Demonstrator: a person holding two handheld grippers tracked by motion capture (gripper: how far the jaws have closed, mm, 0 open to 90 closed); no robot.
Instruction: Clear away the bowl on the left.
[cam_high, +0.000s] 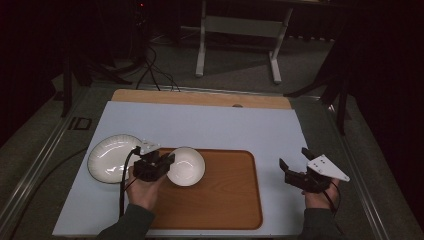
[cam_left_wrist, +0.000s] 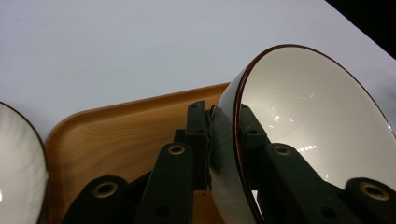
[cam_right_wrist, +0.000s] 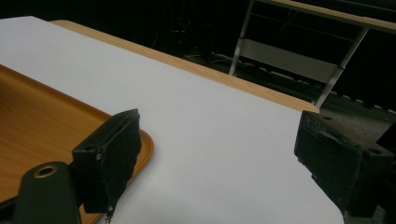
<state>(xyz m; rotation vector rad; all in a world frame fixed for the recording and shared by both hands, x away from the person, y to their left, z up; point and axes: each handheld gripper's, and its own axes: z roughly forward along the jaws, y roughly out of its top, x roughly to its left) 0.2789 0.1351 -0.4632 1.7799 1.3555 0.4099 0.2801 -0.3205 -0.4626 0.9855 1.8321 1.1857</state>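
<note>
Work in hand: a white bowl with a dark brown rim is gripped by its wall over the wooden tray, judged to be carried onto or off the tray
Left gripper: clamped narrow on the bowl's rim, one jaw inside the bowl and one outside against the glossy outer wall, as seen in the left gripper view
Bowl: held at the tips of the left jaws and tilted, its opening turned to the right of that gripper's view; whether its foot rests on the tray cannot be told
Why the rim grip: the thin wall is the one part narrow enough to be pinched; a grip so far from the bowl's middle is judged to let it tip
Plate: a white plate lies on the pale blue mat just behind and to the left of the left gripper, off the tray, apart from the bowl
Left hand: forearm brought in from below, wrist kept low, the jaws pointed forward and to the right toward the bowl
Right gripper: jaws spread wide with nothing between them, over the mat, the tray's corner beside its left jaw
Right hand: held well to the right of the tray, wrist level, jaws aimed forward and left, judged to be waiting
</note>
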